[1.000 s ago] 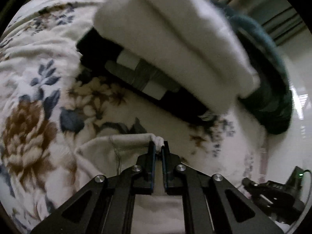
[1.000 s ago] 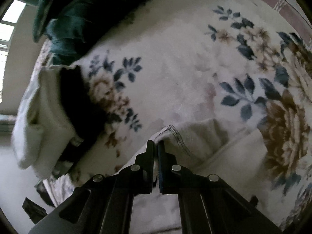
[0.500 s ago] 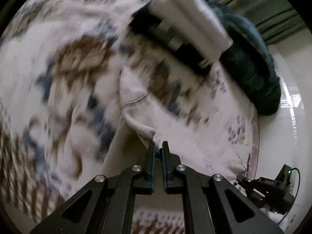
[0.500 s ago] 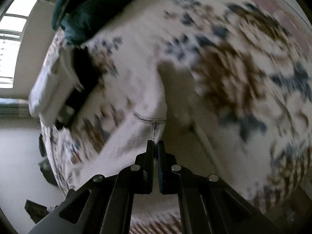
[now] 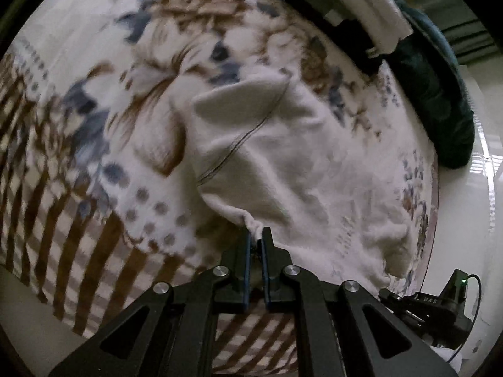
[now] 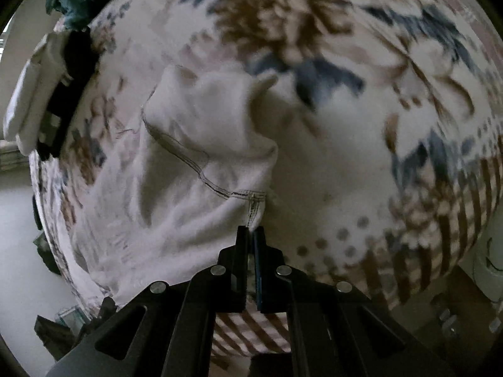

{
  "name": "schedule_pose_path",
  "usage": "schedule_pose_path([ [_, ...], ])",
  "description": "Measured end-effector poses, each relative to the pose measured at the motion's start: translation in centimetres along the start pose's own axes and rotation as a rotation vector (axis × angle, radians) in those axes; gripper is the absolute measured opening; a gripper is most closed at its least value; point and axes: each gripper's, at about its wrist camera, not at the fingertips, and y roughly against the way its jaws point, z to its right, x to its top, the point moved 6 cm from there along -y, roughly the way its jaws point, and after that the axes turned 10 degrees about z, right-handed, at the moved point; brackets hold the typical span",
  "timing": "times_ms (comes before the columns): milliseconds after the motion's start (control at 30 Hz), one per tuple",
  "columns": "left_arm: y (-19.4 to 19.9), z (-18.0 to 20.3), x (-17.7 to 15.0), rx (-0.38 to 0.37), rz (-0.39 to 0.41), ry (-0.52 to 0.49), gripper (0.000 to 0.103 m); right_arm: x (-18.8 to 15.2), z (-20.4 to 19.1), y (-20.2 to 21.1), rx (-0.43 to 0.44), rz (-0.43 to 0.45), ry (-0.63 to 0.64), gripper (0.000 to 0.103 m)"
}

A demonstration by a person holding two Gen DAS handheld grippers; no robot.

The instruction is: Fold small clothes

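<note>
Claw tips of the left claw are pinched closed on one corner of a small cream garment, and the right claw is likewise clamped on another corner near a dark-stitched seam. The garment hangs between them, lifted at the near edge while its far part trails over a bed covered in a floral blanket of brown and blue flowers with a striped border. It looks rumpled, with one flap folded over itself. To fold it well, the two corners should probably be kept level and drawn apart enough to take out the slack, then carried forward together so the near edge lands squarely on the far edge. Loose, soft fabric like this may sag or twist if one side leads. At the far end of the bed lies a stack of folded clothes, white on black, and beside it a dark green heap. Both sit well apart from the garment, but a long forward sweep could crowd them. A black device with a green light sits off the bed's edge.
</note>
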Motion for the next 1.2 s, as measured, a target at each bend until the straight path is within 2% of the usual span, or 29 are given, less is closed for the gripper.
schedule_pose_path([
  [67, -0.7, -0.9, -0.1, 0.014, -0.038, 0.012, 0.009, -0.8, 0.6, -1.5, 0.006, -0.061, 0.005, 0.004],
  [167, 0.9, -1.5, 0.0, 0.001, -0.062, 0.020, 0.016, -1.4, 1.1, -2.2, -0.010, -0.137, 0.037, 0.018],
  [233, 2.5, -1.6, 0.5, -0.014, -0.041, 0.013, 0.036, -1.0, 1.9, -0.6, -0.005, -0.101, 0.035, 0.029],
  [267, 3.6, -1.6, 1.2, -0.008, -0.018, 0.004, 0.042, -0.7, 2.2, 0.4, 0.004, -0.073, 0.033, 0.036],
  [333, 4.4, -1.1, 3.0, -0.027, 0.024, -0.008, 0.056, 0.6, 2.1, 2.6, 0.041, 0.003, 0.037, 0.038],
  [433, 3.8, 0.8, 7.1, -0.034, 0.105, -0.085, 0.056, 3.3, 0.4, 4.6, 0.097, 0.136, 0.083, 0.052],
  [500, 2.2, 2.1, 9.4, -0.032, 0.131, -0.137, 0.057, 4.9, -1.0, 4.7, 0.131, 0.190, 0.120, 0.059],
  [533, 1.4, 2.4, 10.0, -0.030, 0.132, -0.152, 0.057, 5.6, -2.0, 4.0, 0.160, 0.184, 0.140, 0.059],
  [633, -2.4, 3.5, 11.5, 0.015, 0.111, -0.253, 0.057, 6.5, -3.4, 1.3, 0.168, 0.136, 0.162, 0.058],
  [667, -4.3, 3.6, 11.7, 0.031, 0.078, -0.301, 0.057, 6.9, -3.4, 0.7, 0.149, 0.148, 0.178, 0.055],
  [733, -6.3, 2.2, 12.0, 0.073, 0.056, -0.325, 0.059, 8.1, -3.2, -0.6, 0.080, 0.166, 0.215, 0.054],
  [833, -7.8, 0.6, 12.4, 0.038, 0.020, -0.258, 0.067, 9.5, -1.3, -2.9, 0.010, 0.148, 0.176, 0.055],
  [900, -7.5, -0.1, 12.8, -0.002, 0.014, -0.204, 0.068, 10.1, -0.1, -3.7, -0.011, 0.138, 0.135, 0.055],
  [1000, -5.3, -0.5, 12.8, -0.073, 0.032, -0.141, 0.066, 10.5, 0.8, -3.0, 0.039, 0.123, 0.058, 0.055],
  [1133, -1.2, -2.7, 9.7, -0.206, 0.040, 0.018, 0.067, 8.6, 2.8, 0.9, 0.188, 0.153, -0.038, 0.057],
  [1200, -0.4, -4.0, 7.2, -0.245, 0.020, 0.106, 0.067, 7.1, 3.8, 1.8, 0.273, 0.146, -0.078, 0.071],
])
